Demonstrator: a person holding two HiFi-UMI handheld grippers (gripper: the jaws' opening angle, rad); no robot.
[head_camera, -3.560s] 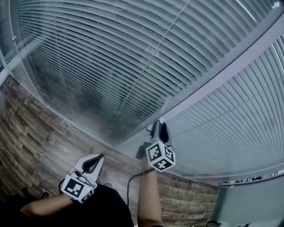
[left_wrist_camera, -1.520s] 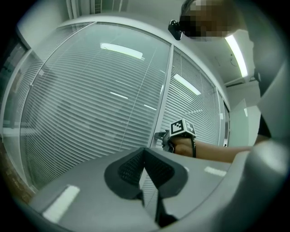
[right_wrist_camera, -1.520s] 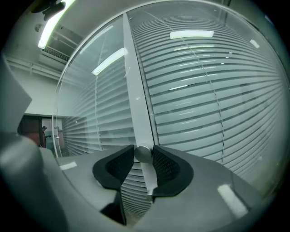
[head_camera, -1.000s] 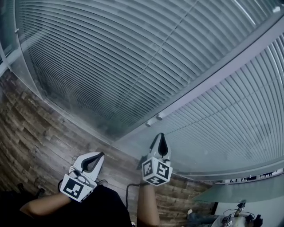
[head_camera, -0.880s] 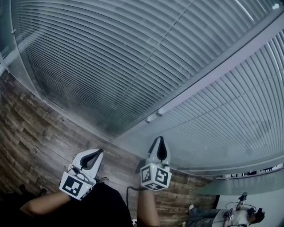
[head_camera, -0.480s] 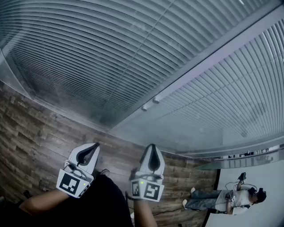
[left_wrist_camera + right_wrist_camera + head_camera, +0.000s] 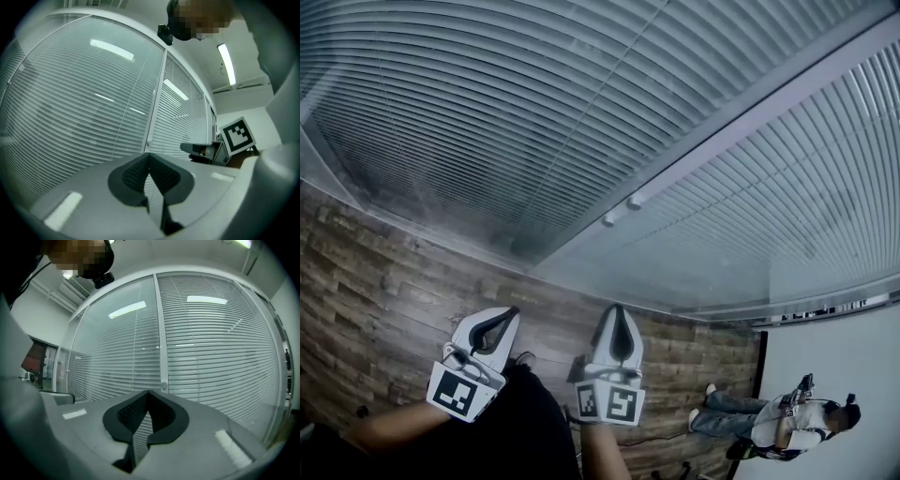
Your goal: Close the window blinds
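Horizontal window blinds (image 7: 534, 112) hang behind glass in two panels split by a pale upright frame (image 7: 741, 112). Two small round knobs (image 7: 622, 210) sit on that frame; one knob (image 7: 163, 386) shows in the right gripper view. The slats lie close together and nothing shows through them. My right gripper (image 7: 618, 309) is shut and holds nothing, low in the head view and well short of the knobs. My left gripper (image 7: 512, 312) is beside it on the left, also shut with nothing in it. Both point at the blinds (image 7: 79, 108).
A wood-plank floor (image 7: 384, 281) runs along the foot of the glass. A white wall (image 7: 834, 366) stands at the right, with a person (image 7: 787, 422) beside it. My dark-clothed body (image 7: 516, 441) fills the bottom middle.
My right gripper has drawn back and down from the knobs, where it stood earlier. The view has shifted, and a person has come into sight at the lower right. The left gripper has barely moved.
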